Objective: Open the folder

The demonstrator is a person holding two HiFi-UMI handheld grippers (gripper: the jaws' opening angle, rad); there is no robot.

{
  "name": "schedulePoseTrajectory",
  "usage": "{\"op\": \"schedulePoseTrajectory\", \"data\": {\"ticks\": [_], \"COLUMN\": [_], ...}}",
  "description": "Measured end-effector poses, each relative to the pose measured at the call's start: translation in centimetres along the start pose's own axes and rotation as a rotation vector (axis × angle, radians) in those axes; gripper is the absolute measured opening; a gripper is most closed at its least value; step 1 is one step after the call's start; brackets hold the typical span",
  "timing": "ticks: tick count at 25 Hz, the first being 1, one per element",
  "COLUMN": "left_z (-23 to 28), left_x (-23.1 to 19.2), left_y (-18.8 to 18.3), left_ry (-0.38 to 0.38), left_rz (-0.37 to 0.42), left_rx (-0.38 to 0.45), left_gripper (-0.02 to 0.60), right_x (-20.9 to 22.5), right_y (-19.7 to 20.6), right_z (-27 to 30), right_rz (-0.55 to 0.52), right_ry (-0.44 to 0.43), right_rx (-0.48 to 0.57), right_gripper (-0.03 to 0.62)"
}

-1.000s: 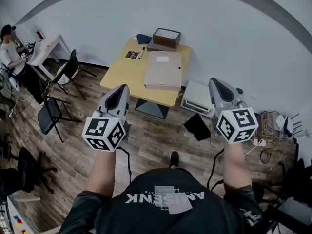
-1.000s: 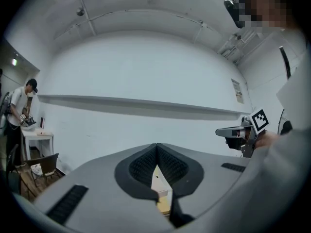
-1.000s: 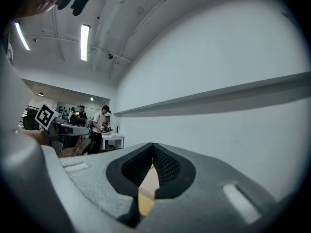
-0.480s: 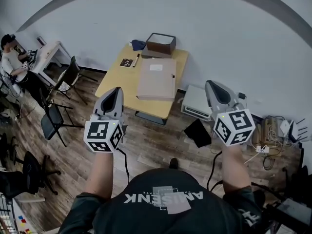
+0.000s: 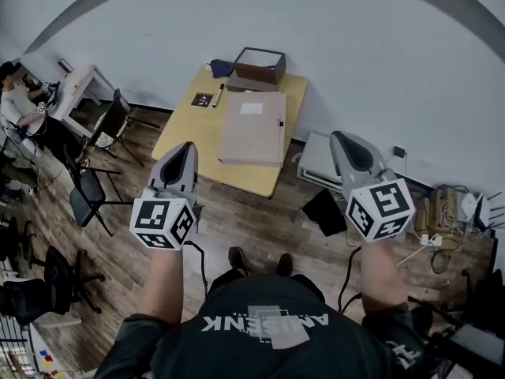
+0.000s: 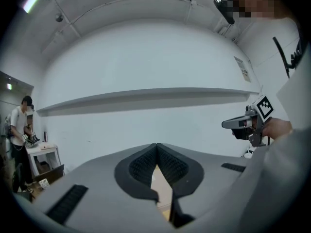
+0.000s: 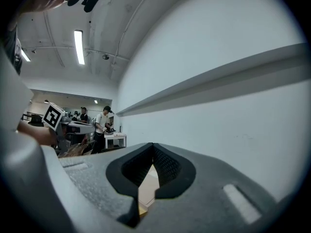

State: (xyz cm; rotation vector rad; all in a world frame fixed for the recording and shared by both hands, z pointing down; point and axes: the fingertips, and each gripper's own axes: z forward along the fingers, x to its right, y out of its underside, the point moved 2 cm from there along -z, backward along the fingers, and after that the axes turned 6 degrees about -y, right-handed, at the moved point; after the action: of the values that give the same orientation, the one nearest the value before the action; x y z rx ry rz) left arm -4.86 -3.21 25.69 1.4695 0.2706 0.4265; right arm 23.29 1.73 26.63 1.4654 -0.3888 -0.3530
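Two grey handheld grippers, left gripper (image 5: 183,150) and right gripper (image 5: 342,139), are hovering with jaws pressed together on nothing; their own views are showing only a beige sliver under the jaws, too little to identify. One closed beige cardboard folder (image 5: 252,127) is lying flat on one yellow wooden table (image 5: 189,133), well ahead of both grippers' fingertips and between them, untouched.

Matt beige card folder (image 5: 252,129) on smooth, pale wood-look table (image 5: 189,133); at six o'clock, plank-wood floor (image 5: 245,219), faintly glossy.
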Motion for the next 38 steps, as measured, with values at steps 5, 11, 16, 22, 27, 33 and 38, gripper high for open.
{"op": "schedulePoseTrajectory", "data": {"ticks": [5, 11, 16, 22, 27, 33, 38], "left_z": [2.1, 5.5, 8.9, 12.2, 14.5, 16.3, 17.6], "left_x": [-2.7, -7.6, -11.6, -14.8, -17.2, -18.8, -19.3], "left_y": [0.0, -0.6, -0.4, 0.5, 1.4, 2.0, 3.0], "left_ry": [0.04, 0.083, 0.12, 0.143, 0.151, 0.235, 0.234], "left_rz": [-0.083, -0.009, 0.0, -0.054, -0.055, -0.058, 0.009], "left_rx": [0.037, 0.061, 0.056, 0.052, 0.037, 0.038, 0.007], "left_gripper": [0.002, 0.002, 0.002, 0.002, 0.002, 0.002, 0.002], "right_x": [-0.2, -0.8, -1.0, -0.8, -0.7, -0.9, -0.7], "right_y": [-0.5, -2.2, -3.3, -2.9, -3.0, -2.9, -2.5], "right_z": [3.0, 8.0, 11.9, 14.8, 16.7, 18.6, 20.0], "right_rz": [-0.021, -0.038, -0.032, -0.025, -0.022, -0.036, -0.021], "right_ry": [0.027, 0.091, 0.147, 0.202, 0.237, 0.311, 0.319], "right_rx": [-0.005, -0.002, 0.012, -0.013, -0.008, -0.044, -0.058], "right_gripper": [0.006, 0.006, 0.006, 0.006, 0.006, 0.006, 0.025]}}
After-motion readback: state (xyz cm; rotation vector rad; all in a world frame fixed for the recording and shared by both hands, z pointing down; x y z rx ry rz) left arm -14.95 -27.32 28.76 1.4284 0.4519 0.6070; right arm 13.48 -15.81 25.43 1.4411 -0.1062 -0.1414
